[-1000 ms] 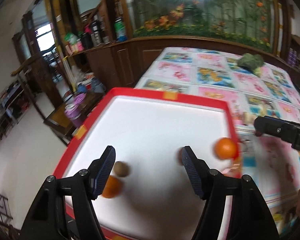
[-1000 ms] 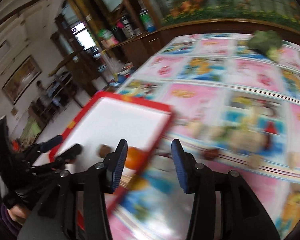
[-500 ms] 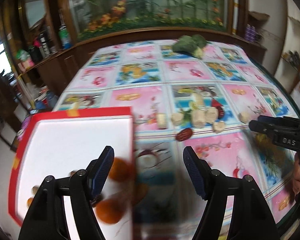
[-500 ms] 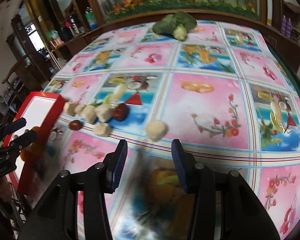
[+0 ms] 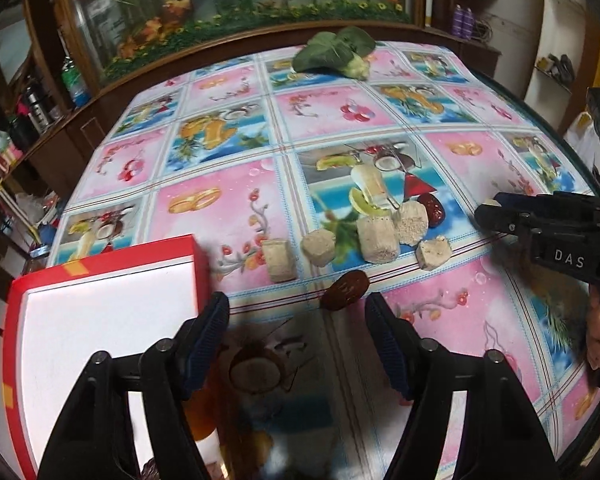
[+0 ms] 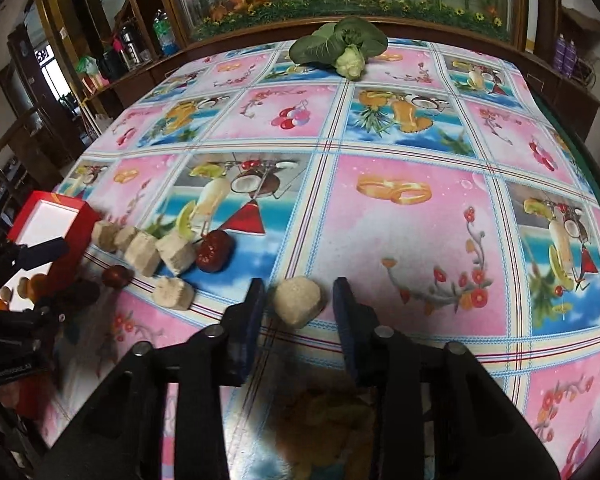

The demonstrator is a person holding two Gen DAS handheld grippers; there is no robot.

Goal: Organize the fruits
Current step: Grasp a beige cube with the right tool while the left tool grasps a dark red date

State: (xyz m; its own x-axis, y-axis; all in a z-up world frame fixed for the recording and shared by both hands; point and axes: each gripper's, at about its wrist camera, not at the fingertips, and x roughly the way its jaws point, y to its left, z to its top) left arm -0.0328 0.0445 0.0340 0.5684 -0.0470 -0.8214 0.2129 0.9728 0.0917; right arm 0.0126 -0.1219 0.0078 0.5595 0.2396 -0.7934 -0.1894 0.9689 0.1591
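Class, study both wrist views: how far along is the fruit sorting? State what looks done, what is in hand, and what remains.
Done: small orange and brown fruits already lie in the red tray.
In hand: nothing is gripped; the open right gripper brackets a beige chunk, and the left gripper is open near a dark red date.
Left: that date, another date and the other beige chunks remain on the tablecloth.

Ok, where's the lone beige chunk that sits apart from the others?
In the right wrist view, the beige chunk lies on the tablecloth between the open right claw's fingers, right of the cluster of chunks and the red date.
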